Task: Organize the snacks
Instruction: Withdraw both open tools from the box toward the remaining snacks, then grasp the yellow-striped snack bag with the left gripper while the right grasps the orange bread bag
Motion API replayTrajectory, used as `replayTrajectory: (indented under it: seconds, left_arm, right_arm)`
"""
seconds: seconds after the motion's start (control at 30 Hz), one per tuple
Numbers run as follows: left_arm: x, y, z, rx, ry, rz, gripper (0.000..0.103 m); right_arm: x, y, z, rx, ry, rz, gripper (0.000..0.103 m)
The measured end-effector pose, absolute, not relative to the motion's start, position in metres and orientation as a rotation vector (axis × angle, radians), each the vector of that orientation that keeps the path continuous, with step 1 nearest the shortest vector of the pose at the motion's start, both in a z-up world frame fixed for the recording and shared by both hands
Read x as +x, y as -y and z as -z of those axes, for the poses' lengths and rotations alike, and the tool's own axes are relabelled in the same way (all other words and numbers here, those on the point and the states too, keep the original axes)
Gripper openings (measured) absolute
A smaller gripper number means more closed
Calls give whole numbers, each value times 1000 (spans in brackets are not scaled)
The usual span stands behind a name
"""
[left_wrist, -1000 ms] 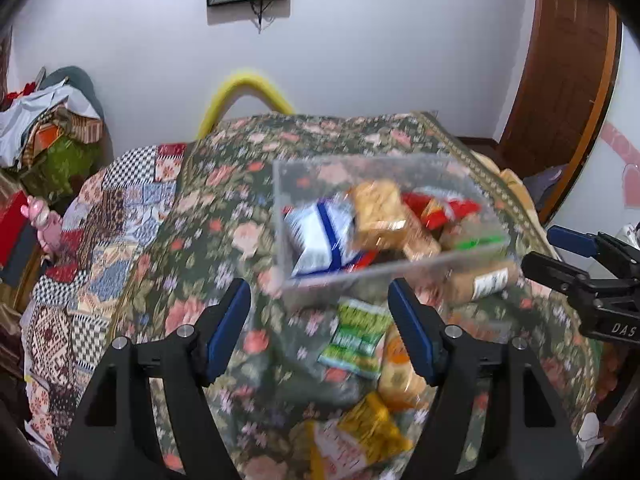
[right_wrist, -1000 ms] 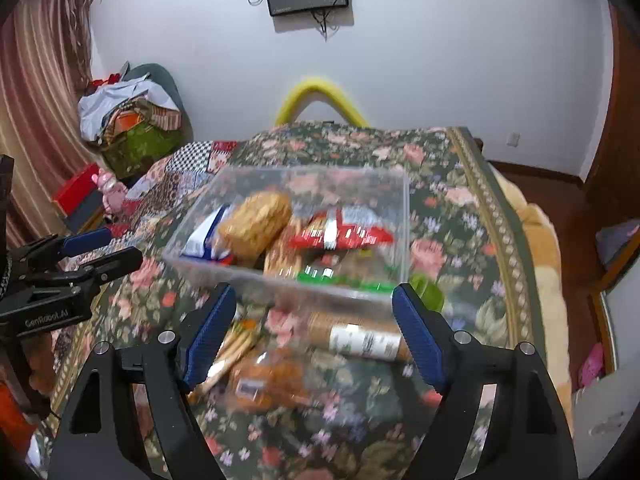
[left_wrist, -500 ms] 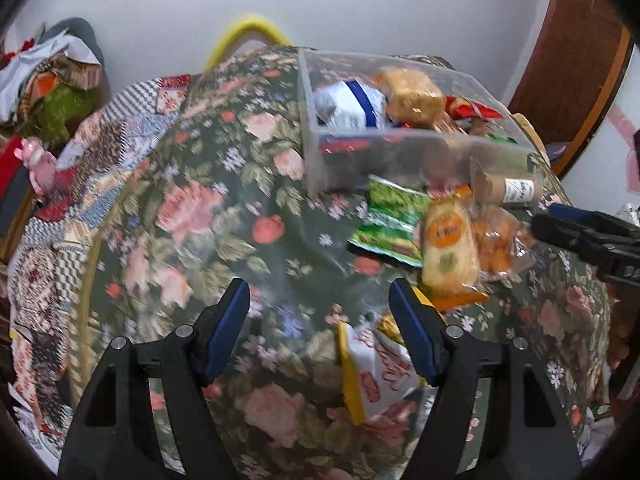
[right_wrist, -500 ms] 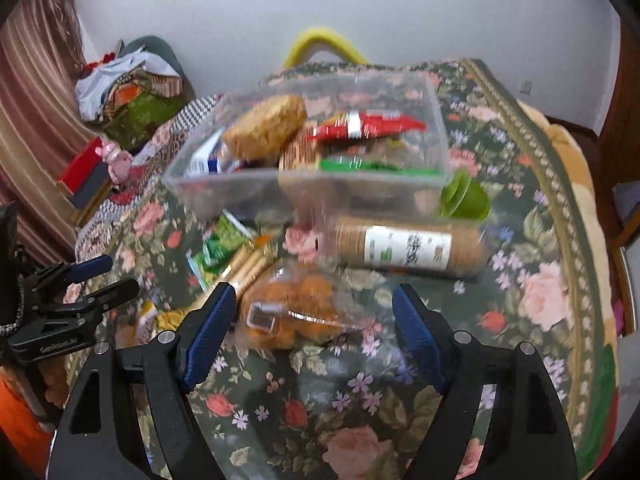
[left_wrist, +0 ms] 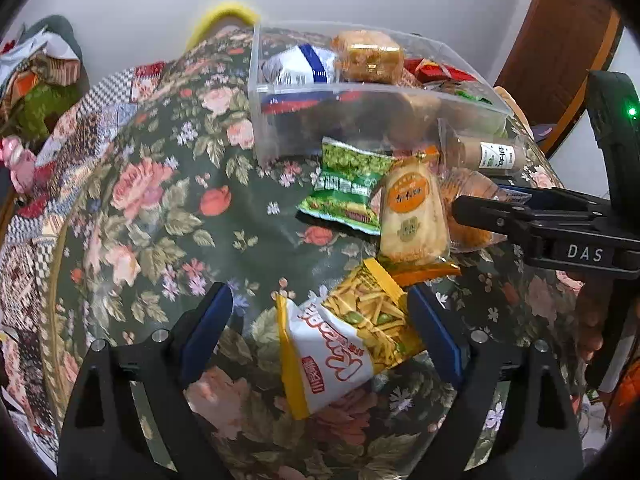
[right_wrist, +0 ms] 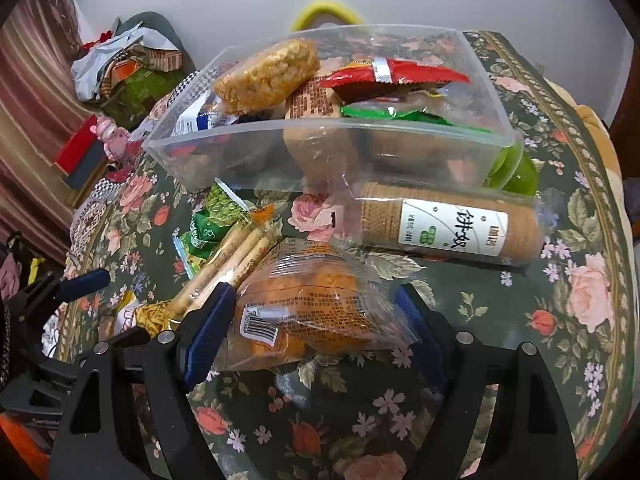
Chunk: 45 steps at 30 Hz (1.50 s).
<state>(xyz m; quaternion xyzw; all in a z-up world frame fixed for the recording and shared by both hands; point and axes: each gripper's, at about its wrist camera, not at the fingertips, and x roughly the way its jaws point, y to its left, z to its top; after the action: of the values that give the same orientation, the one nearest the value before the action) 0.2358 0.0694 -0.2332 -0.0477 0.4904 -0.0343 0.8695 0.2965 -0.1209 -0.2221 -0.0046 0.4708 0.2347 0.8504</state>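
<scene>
**Both grippers down over the loose snacks, nothing grabbed yet**

So there's a clear plastic bin (right_wrist: 328, 152) sitting on a floral tablecloth (left_wrist: 160, 208), already stuffed: a puffed rice cake (right_wrist: 268, 76) on top, a red packet (right_wrist: 396, 74), a blue-and-white bag (left_wrist: 298, 66), something green along the front edge.

The rest is scattered in front of it. The left gripper (left_wrist: 320, 332) has its jaws opening, with a yellow-and-white chips bag (left_wrist: 344, 344) lying between them; the right pad looks just beside the bag's edge, not pressing. Past that bag there's a bread packet with an orange label (left_wrist: 412, 216) and a green pea packet (left_wrist: 348, 192), the two overlapping, both near the bin's front wall.

The right gripper (right_wrist: 316, 328) is spread around a clear bag of orange snacks (right_wrist: 304, 316). The bag sits between the blue pads, but I can't see a squeeze, so loose as far as I can tell. A long biscuit tube (right_wrist: 448, 228) lies on its side just in front of the bin, and a green cup (right_wrist: 516, 168) is beside the bin's right corner.
</scene>
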Motion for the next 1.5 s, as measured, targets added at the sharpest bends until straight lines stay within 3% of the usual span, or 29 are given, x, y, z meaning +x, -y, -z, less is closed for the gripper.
replayTrajectory:
  seconds: [0.17,0.43,0.5,0.63,0.83,0.87,1.07,1.5]
  left_arm:
    - [236,-65,245,-115,-1051,74,90]
    - [240,-65,259,-182,-1079,88,90]
    - [237,-67,259,-202,-1071,90,81]
    - [227,-66,252,-207,-1046,128,55]
    - [216,-70,244,-180,-1029,116,37]
    - [214,-71,242,-184,-1023,116,29]
    - [210,-74,226,-170,-989,92,23]
    - [216,-65,165,-83,-836,78,21]
  right_arm:
    - [294,127,224,26,-1002,-528,65]
    - [280,140,217,24,-970,-496,60]
    - [277,141,215,26,-964,-494,59]
    - [267,146,209,-4,-935,-470,58]
    - [257,146,202,-21,-912,-462,58]
    - [256,146,202,-22,-910,-462,58]
    - [252,146,196,1,-899,-469,58]
    - [247,152,152,23,-788,-465,58]
